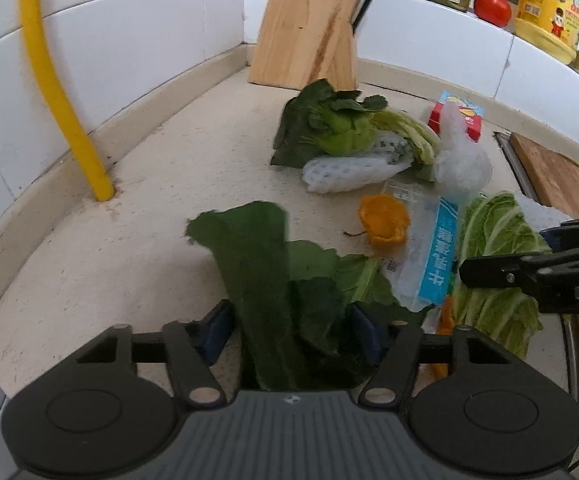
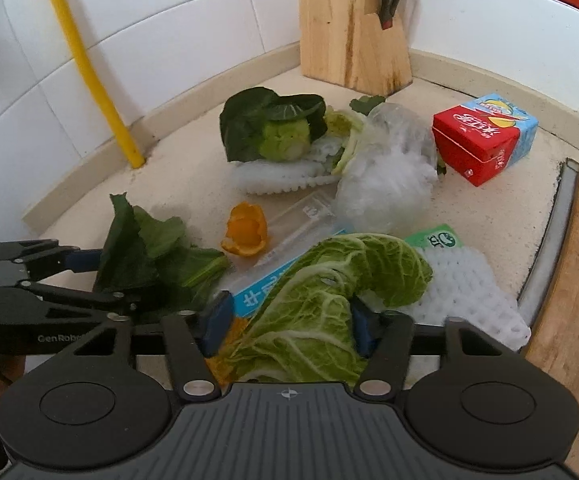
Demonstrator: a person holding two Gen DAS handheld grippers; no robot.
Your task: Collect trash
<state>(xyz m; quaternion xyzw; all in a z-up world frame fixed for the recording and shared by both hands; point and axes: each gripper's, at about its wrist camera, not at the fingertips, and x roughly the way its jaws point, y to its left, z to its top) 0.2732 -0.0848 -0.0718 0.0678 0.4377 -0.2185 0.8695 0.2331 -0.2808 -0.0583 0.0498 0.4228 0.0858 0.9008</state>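
- The left gripper stands half open around dark green leaves; whether its blue pads press them, I cannot tell.
- The right gripper stands half open around a pale cabbage leaf; grip likewise unclear.
- Both leaves lie on the counter, nearer the cameras than the orange peel.
- The red drink carton sits beyond the peel, near the wooden knife block.

I see bare counter open on the left up to the yellow pipe. Ahead, scraps crowd my path: orange peel, foam netting, plastic bag, juice carton, knife block behind.
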